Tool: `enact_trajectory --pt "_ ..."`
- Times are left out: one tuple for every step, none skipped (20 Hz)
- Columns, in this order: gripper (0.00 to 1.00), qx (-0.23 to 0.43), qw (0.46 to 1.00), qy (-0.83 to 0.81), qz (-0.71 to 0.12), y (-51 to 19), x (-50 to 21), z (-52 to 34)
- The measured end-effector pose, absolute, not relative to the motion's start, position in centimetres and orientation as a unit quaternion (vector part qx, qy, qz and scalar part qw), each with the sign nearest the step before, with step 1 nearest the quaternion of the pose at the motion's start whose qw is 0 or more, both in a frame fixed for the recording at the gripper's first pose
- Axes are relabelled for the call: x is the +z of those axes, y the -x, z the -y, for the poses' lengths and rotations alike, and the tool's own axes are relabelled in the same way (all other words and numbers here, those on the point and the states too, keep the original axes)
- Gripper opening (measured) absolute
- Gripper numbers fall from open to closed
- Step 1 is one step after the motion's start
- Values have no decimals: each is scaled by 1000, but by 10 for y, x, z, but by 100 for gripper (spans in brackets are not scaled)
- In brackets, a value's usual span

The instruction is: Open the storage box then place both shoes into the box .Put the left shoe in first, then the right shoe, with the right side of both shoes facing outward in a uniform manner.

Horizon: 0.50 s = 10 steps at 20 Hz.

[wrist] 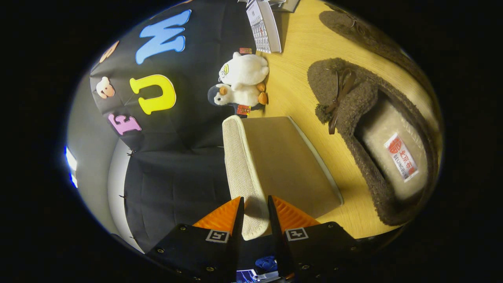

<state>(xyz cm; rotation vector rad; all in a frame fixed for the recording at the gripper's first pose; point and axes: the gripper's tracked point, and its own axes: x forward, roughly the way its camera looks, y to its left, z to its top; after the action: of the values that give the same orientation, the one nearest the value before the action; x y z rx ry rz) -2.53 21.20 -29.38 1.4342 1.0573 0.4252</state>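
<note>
My gripper (255, 204) is clenched on the near edge of the storage box lid (275, 165), a light, stiff woven panel, with the soft fuzzy shoe (369, 137) just right of it

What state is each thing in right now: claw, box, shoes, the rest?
Claw: closed on the lid's edge, a finger on each side.
Lid: held in the claw, beige, its woven rim between the fingers.
Near shoe: on the table, opening showing, untouched.
Far shoe: on the table, untouched.
Plush toys: against the wall, stacked.
Calendar: standing on the table.
</note>
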Motion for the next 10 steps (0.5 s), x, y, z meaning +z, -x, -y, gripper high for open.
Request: enact_trajectory --pt "37 186 608 -621 -459 26 -293 -212" --pt "37 188 608 -621 -459 26 -292 -212" --pt "37 194 607 -620 -459 28 -290 -214" --pt "37 201 607 -616 -461 29 -289 -215" --pt "37 209 606 -613 -463 32 -287 -218" --pt "37 212 608 -609 -463 32 -286 -218" --pt "37 217 609 -606 -463 34 -284 -219" --pt "37 221 617 -600 -459 29 -290 -232" --pt "37 189 619 -619 -445 16 -282 -193" --pt "0 196 611 -633 -434 -5 -285 -215"
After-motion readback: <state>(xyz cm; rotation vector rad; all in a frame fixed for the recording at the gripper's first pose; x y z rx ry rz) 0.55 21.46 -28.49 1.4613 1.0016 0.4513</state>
